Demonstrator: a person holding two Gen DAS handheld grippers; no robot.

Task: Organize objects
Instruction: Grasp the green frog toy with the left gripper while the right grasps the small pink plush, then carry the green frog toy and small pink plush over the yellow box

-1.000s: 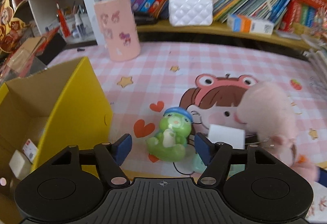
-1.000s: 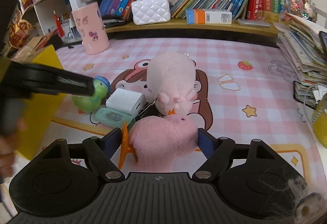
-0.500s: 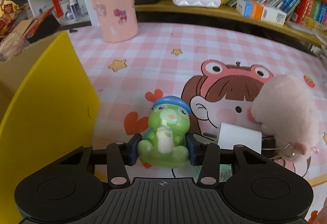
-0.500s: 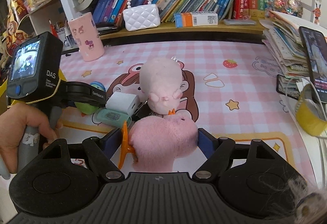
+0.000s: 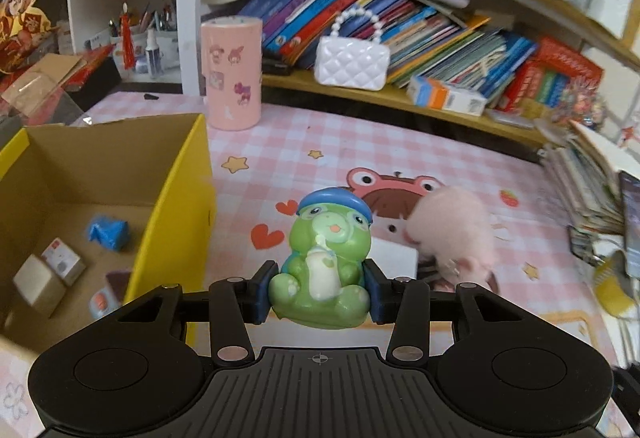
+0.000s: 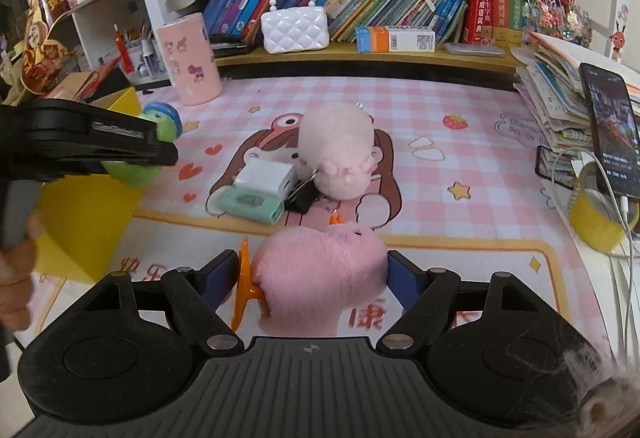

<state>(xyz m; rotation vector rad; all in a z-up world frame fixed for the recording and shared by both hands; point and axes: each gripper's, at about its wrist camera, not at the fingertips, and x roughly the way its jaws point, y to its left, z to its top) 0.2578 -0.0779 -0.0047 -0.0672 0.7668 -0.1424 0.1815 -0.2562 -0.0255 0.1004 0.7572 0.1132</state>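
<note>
Pink checked desk mat lies under crowded bookshelves. My left gripper is clamped on the green frog figurine, held off the mat just right of the yellow cardboard box. My right gripper has its jaws against a pink plush. Smooth plastic could slip from the pads, or clip the box wall on the way in.

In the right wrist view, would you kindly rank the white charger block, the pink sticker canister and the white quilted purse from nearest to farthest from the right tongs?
From the right tongs:
1. White charger block, on the mat just ahead, slightly left.
2. Pink sticker canister, far left at the mat's back edge.
3. White quilted purse, on the shelf by the books.
</note>
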